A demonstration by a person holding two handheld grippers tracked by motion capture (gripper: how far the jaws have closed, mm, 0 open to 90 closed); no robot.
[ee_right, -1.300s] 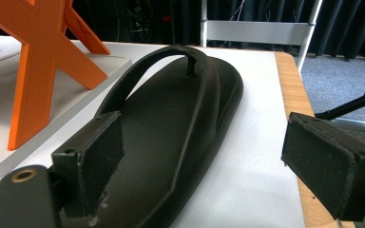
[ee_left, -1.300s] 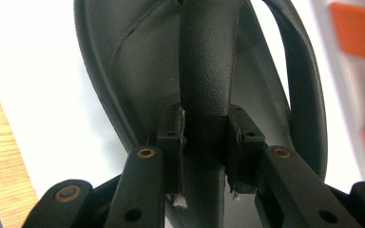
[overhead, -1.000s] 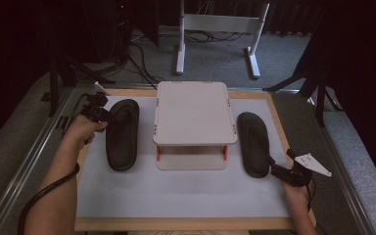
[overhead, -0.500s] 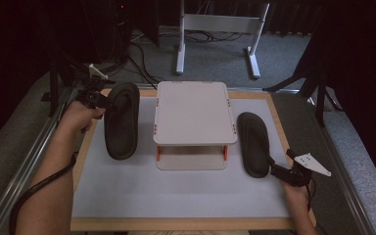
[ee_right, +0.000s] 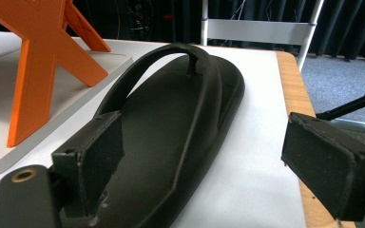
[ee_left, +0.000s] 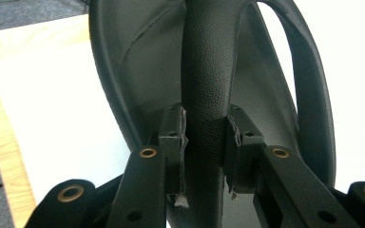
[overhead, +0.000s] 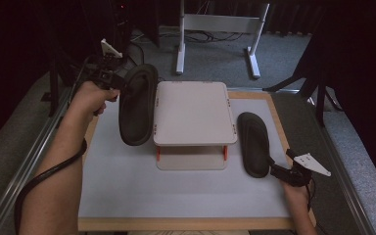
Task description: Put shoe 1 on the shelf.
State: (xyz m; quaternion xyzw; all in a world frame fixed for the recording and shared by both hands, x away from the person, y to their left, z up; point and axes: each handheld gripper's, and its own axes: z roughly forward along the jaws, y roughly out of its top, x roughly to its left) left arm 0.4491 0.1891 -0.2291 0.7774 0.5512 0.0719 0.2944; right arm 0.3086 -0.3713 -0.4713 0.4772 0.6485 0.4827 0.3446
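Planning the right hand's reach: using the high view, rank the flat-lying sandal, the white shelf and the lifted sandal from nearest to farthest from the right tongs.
1. Flat-lying sandal: just beside the right tongs.
2. White shelf: mid-table.
3. Lifted sandal: far side, held by the left tongs.

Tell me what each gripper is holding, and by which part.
The left gripper clamps a black flip-flop by its strap. The right gripper is open and holds nothing; the other flip-flop lies at its jaws.
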